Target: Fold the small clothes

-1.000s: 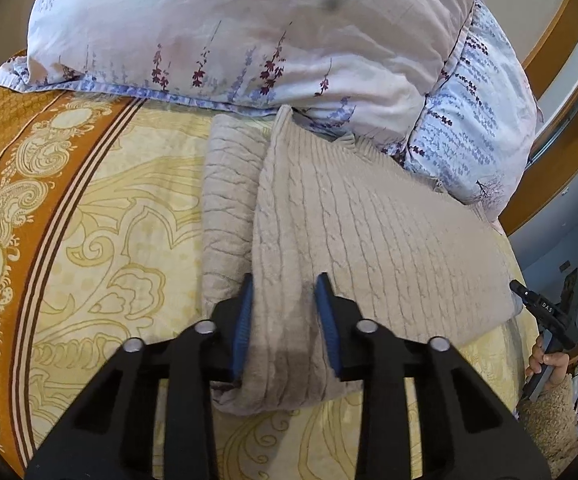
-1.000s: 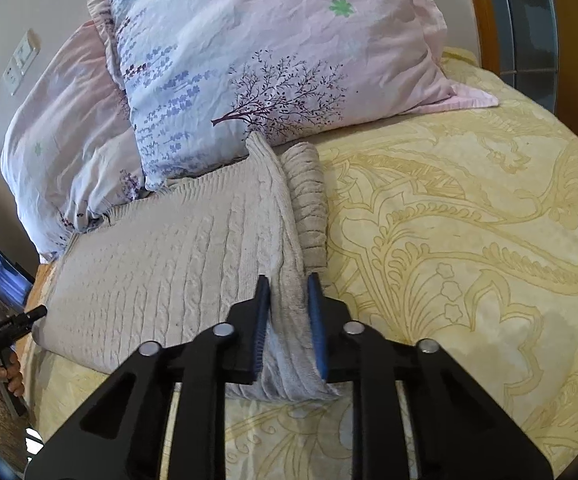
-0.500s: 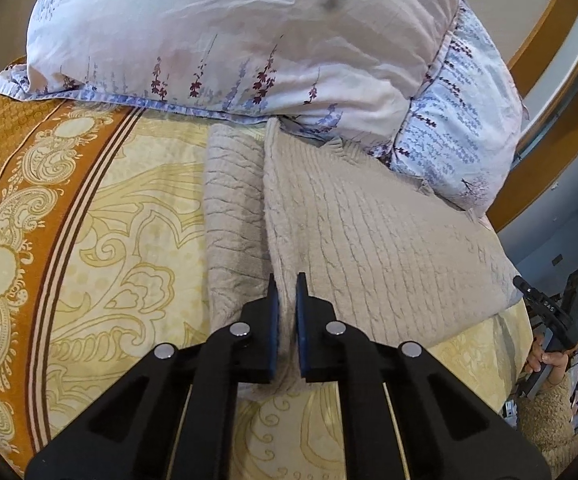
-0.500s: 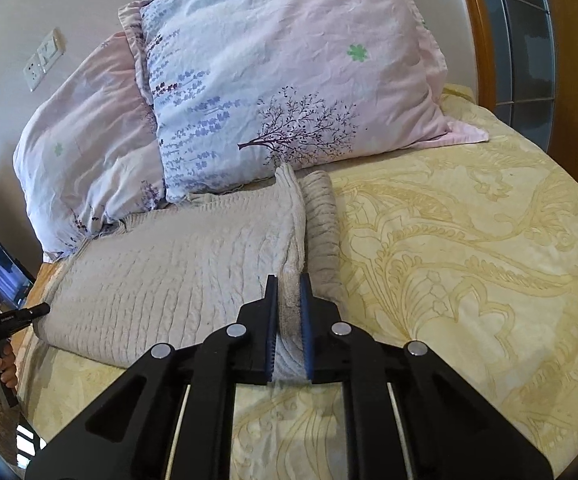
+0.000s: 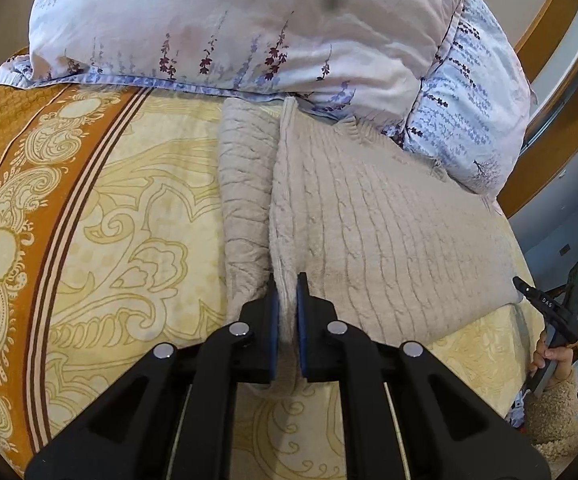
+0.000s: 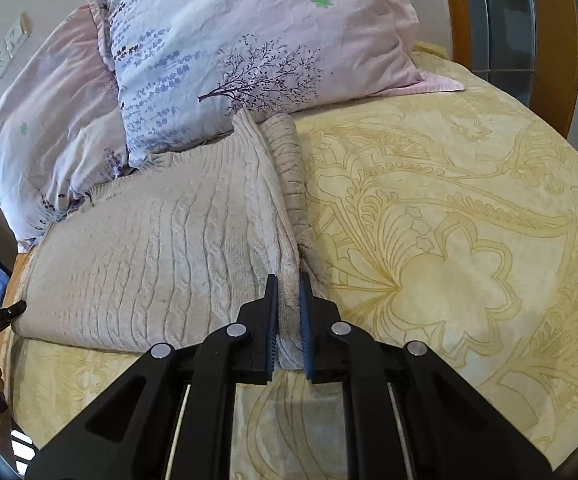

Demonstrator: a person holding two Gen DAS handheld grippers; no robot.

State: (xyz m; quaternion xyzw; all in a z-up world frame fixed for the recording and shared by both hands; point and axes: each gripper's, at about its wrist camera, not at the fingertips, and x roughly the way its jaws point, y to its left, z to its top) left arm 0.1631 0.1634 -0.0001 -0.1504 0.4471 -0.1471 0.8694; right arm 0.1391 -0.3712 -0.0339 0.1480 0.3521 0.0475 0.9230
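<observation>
- Lying flat on a yellow patterned bedspread, a beige cable-knit sweater has its far end up against two floral pillows.
- One sleeve is folded alongside the body of the sweater on its left side in the left wrist view; the other sleeve lies likewise along the right side in the right wrist view.
- The left gripper is clamped on the near left corner of the sweater, at the hem, with a ridge of knit pinched between its blue pads.
- The right gripper is clamped on the near right corner of the same hem, and a fold of knit stands up between its pads.
- In the left wrist view the bedspread carries an orange border band on the left.
- At the right edge of that view a hand in a fuzzy sleeve holds the other gripper's handle.
- A wall socket shows at the upper left of the right wrist view, and a wooden frame at the upper right.
</observation>
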